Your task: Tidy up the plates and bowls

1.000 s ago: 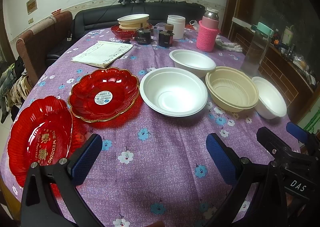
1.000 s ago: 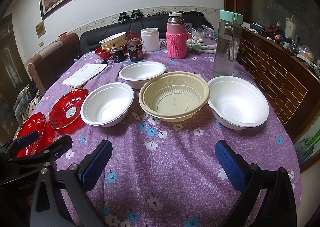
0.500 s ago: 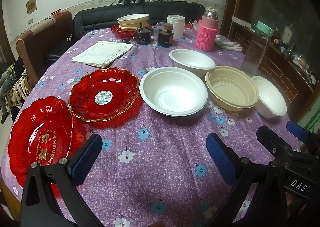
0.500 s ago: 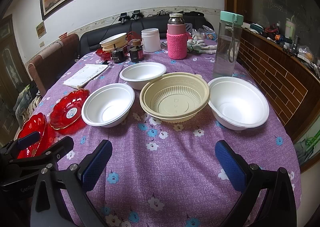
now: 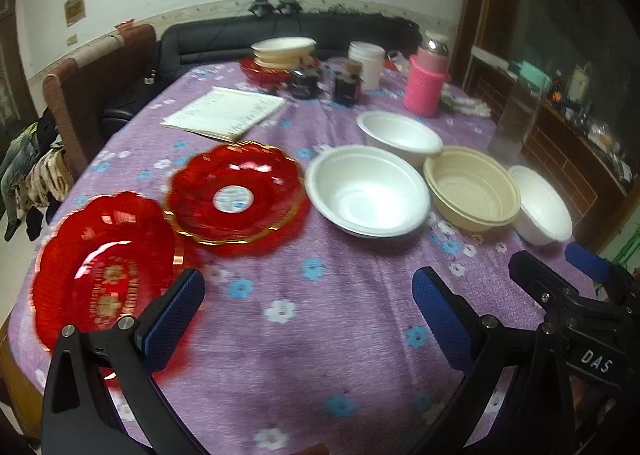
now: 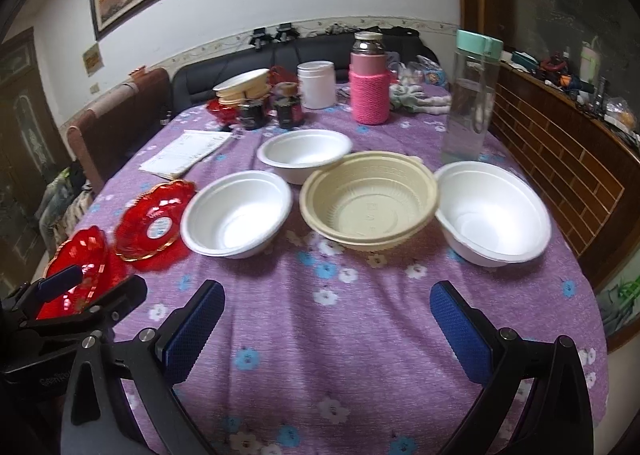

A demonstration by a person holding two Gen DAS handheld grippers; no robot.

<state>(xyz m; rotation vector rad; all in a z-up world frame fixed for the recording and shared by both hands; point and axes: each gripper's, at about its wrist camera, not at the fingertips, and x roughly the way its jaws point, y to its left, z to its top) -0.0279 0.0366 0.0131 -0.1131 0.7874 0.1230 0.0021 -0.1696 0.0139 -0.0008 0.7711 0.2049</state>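
On the purple flowered tablecloth lie two red plates: one near the left edge [image 5: 100,263] [image 6: 80,255] and one with a white sticker [image 5: 236,195] [image 6: 154,221]. To their right stand a white bowl [image 5: 366,191] [image 6: 236,213], a beige bowl [image 5: 472,189] [image 6: 368,201], a second white bowl behind [image 5: 400,133] [image 6: 304,153] and a third at the right [image 5: 540,211] [image 6: 494,213]. My left gripper [image 5: 308,315] is open over bare cloth, in front of the plates. My right gripper [image 6: 326,323] is open too, short of the beige bowl.
At the back stand a stack of dishes [image 5: 282,53], dark jars [image 6: 288,111], a white jar [image 6: 316,85], a pink-sleeved flask [image 6: 368,93] and a clear bottle [image 6: 468,115]. Papers [image 5: 224,111] lie at the back left. Chairs flank the left edge; a wooden sideboard [image 6: 560,159] runs along the right.
Both views have shifted and blurred slightly; the left gripper has swung a little to the left, so the plates sit further right in its view. Nothing was picked up.
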